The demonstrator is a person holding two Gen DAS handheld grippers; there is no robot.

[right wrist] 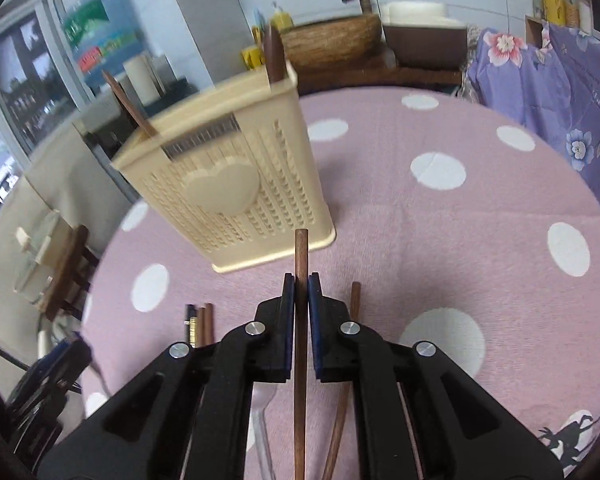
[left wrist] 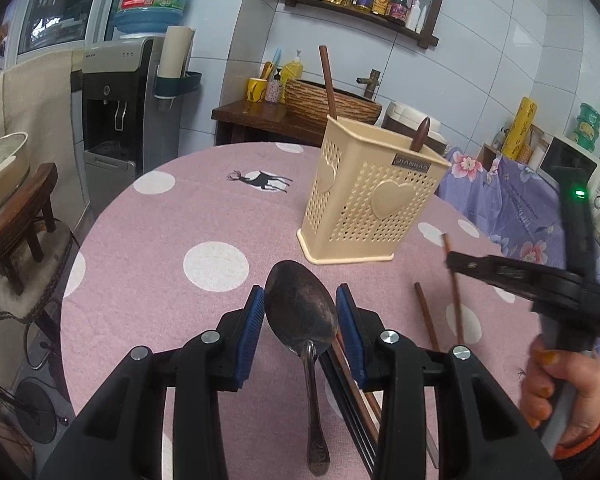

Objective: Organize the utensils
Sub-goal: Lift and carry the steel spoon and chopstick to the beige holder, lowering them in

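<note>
A cream perforated utensil holder (left wrist: 370,196) stands on the pink dotted table; a brown chopstick (left wrist: 328,80) and a brown handle (left wrist: 419,134) stick out of it. My left gripper (left wrist: 301,300) is open, its blue pads either side of a dark metal spoon (left wrist: 302,316) lying on the cloth. Dark and brown chopsticks (left wrist: 350,380) lie under its right finger. My right gripper (right wrist: 301,286) is shut on a brown chopstick (right wrist: 301,256), held above the table before the holder (right wrist: 236,188). It also shows in the left wrist view (left wrist: 454,260).
Another brown chopstick (right wrist: 346,376) lies on the cloth right of the held one (left wrist: 426,316). Several chopstick ends (right wrist: 200,320) lie to the left. A purple floral cloth (right wrist: 548,80) hangs at the table's far right. A wooden stool (left wrist: 16,216) stands left of the table.
</note>
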